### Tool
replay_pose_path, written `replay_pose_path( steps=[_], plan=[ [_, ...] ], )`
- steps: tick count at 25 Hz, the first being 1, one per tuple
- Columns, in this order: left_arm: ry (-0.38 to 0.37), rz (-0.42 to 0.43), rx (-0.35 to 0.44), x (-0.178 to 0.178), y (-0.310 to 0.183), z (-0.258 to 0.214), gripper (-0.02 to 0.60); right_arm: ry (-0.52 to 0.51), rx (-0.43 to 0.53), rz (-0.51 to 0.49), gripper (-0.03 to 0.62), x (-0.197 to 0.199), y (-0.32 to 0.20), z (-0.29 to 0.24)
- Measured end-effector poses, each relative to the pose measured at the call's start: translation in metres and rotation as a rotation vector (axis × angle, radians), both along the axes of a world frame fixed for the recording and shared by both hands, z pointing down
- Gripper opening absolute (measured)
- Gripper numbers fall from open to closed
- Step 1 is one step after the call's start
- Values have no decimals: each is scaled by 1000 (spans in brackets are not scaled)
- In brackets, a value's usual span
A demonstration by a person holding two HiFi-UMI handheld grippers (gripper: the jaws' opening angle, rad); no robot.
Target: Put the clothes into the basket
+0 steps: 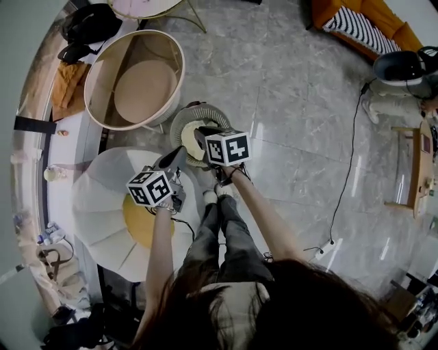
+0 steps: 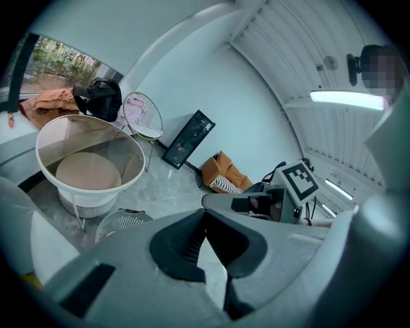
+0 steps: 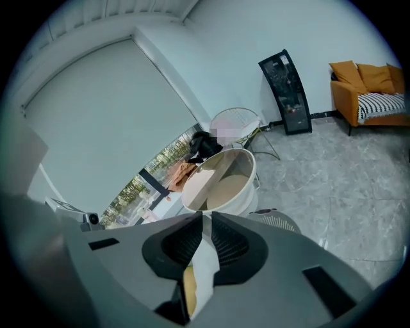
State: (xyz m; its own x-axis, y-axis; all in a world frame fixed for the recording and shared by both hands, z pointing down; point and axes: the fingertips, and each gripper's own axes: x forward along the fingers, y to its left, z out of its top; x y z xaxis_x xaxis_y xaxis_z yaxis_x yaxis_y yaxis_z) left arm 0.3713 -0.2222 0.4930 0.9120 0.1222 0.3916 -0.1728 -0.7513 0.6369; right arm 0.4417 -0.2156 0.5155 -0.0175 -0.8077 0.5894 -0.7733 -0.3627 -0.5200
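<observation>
White seat [image 1: 96,198]: a yellow piece [image 1: 140,222] is left on it, likely the next garment. Left gripper [image 2: 205,218]: jaws closed, nothing held. Basket [image 1: 181,116]: pale cloth [image 1: 189,134] is seen inside. Right gripper [image 3: 204,218], above it: jaws barely parted, empty; best raised clear before another reach is made.

The head view looks almost straight down from above the person [image 1: 260,301], far from the floor [image 1: 301,102]. The left gripper [image 1: 179,157] view sits very close behind its own jaws and looks across the room, tipped a little down. The right gripper [image 1: 202,135] view does the same. All three views share the big round tub [image 1: 102,82], the small basket [image 1: 179,117] and the orange sofa [image 1: 373,14].
</observation>
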Motion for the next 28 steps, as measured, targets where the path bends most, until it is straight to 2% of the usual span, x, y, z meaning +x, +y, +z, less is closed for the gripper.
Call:
replay_pose_path(
  steps=[5,16,21,28],
  plan=[
    [53,-18,25,0,2,-30,11,5,90,8,35,-7,4,-36],
    [117,-18,117,3,10,-79,11,41,266,-76,20,-25,8,-104],
    [136,-10,153,2,17,-95,11,38,310,-76,11,-31,15,-120],
    [175,-48,177,-1,22,-114,11,48,353,-72,8,-32,28,-138]
  ],
)
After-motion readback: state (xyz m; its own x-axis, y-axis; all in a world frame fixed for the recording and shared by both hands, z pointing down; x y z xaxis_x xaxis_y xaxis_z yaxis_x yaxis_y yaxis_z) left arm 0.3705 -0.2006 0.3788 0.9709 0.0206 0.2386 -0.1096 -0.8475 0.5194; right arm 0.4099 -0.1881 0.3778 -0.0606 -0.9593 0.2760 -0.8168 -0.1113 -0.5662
